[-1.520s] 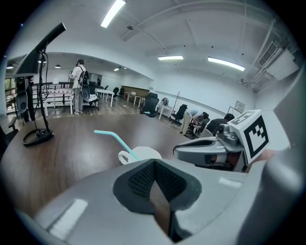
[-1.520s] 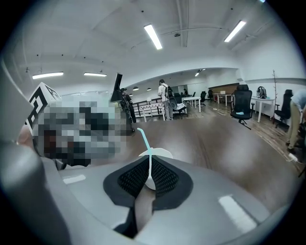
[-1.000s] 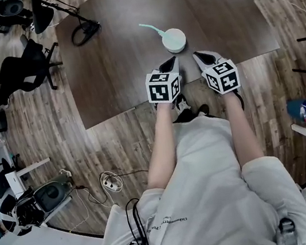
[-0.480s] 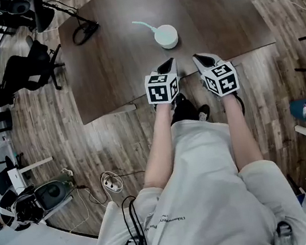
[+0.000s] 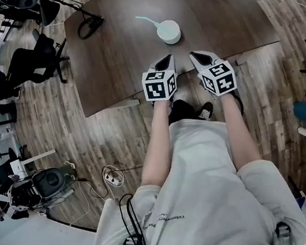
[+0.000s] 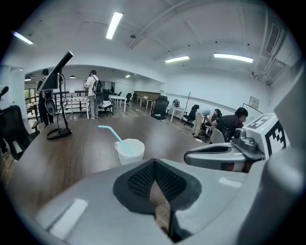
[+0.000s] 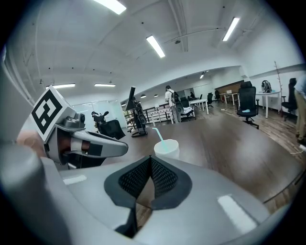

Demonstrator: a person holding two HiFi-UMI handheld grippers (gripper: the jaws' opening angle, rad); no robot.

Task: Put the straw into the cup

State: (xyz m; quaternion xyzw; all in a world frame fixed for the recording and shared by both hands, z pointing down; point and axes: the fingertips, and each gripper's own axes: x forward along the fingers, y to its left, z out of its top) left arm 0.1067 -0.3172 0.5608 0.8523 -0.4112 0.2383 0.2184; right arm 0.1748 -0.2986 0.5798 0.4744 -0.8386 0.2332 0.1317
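A white cup [image 5: 168, 31] stands on the dark brown table [image 5: 115, 67], and a teal bent straw [image 5: 146, 20] sticks out of it, leaning left. Both grippers hover side by side over the table's near edge, short of the cup. My left gripper [image 5: 166, 62] is shut with nothing between its pads, and so is my right gripper [image 5: 195, 57]. The left gripper view has the cup [image 6: 131, 152] and straw [image 6: 112, 133] ahead of the closed left gripper [image 6: 154, 166], with the right gripper [image 6: 215, 153] alongside. In the right gripper view the cup [image 7: 167, 149] sits beyond the closed right gripper [image 7: 149, 163].
A black cable coil [image 5: 90, 25] lies at the table's far left corner. Office chairs [image 5: 32, 60] stand on the floor to the left, and cables [image 5: 113, 178] lie near the person's feet. A stand [image 6: 60, 95] and people show in the room behind.
Both grippers have drawn back a little from the cup toward the table's near edge. The cup and straw stay put; the head view has shifted slightly.
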